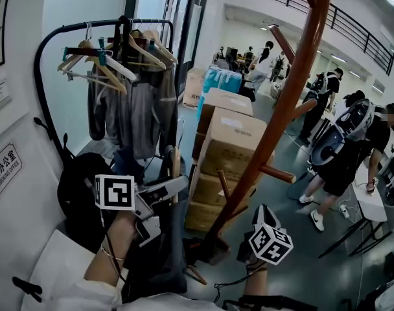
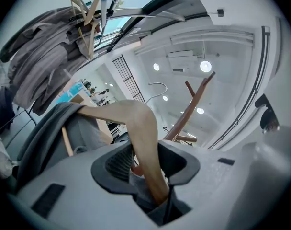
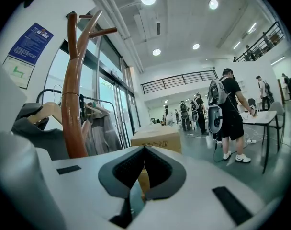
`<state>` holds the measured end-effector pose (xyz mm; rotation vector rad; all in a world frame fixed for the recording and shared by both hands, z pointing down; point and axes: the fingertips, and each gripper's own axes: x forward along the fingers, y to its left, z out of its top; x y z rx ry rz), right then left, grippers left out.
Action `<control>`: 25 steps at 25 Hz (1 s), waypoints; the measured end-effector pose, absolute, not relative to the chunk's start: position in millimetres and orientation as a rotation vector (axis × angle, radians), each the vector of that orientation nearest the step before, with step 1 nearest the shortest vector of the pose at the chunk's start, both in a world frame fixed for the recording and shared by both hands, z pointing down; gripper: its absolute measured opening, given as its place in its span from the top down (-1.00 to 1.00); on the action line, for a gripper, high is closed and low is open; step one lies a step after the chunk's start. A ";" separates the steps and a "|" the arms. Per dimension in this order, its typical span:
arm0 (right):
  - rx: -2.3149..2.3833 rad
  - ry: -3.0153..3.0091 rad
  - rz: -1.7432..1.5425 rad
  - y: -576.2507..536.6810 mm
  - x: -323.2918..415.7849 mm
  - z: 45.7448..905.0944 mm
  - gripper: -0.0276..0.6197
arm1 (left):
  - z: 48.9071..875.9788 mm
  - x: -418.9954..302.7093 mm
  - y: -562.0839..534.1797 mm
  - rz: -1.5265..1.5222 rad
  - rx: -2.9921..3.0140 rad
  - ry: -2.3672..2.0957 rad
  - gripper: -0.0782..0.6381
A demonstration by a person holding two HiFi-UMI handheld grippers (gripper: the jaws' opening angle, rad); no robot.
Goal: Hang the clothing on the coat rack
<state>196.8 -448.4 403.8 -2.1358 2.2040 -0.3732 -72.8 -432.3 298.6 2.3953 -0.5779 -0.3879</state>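
Note:
My left gripper (image 1: 159, 192) (image 2: 146, 163) is shut on the arm of a pale wooden hanger (image 2: 141, 128). A dark grey garment (image 1: 164, 245) (image 2: 52, 128) hangs from that hanger, and its metal hook (image 2: 157, 85) points up. The brown wooden coat rack (image 1: 284, 102) (image 3: 72, 95) rises slantwise just right of the garment, with short pegs (image 1: 278, 173) along its pole. My right gripper (image 1: 264, 220) (image 3: 144, 150) is low beside the rack's foot, its jaws shut with nothing between them. In the right gripper view the hanger (image 3: 45, 113) and garment show at the left, behind the pole.
A black clothes rail (image 1: 87, 26) with several hangers and grey garments (image 1: 142, 112) stands at the back left. Stacked cardboard boxes (image 1: 229, 141) sit behind the rack. A black backpack (image 1: 80, 199) leans by the wall. People (image 1: 346, 154) and a white table (image 1: 372, 203) are at the right.

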 end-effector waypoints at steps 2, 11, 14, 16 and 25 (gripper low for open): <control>-2.141 2.210 -0.363 -449.6 198.6 401.8 0.84 | 299.0 -66.5 -434.0 -0.401 2.379 -0.555 0.34; -2.089 2.223 -0.368 -463.6 198.5 393.4 0.84 | 291.3 -47.9 -431.6 -0.161 2.466 -0.465 0.34; -2.075 2.247 -0.383 -462.8 196.2 396.9 0.84 | 284.4 -51.1 -430.3 -0.090 2.504 -0.475 0.34; -2.067 2.264 -0.390 -463.0 192.9 398.4 0.84 | 281.9 -51.1 -429.2 -0.120 2.461 -0.452 0.34; -2.074 2.294 -0.272 -466.2 189.5 370.9 0.84 | 277.1 -39.1 -429.4 -0.003 2.480 -0.410 0.34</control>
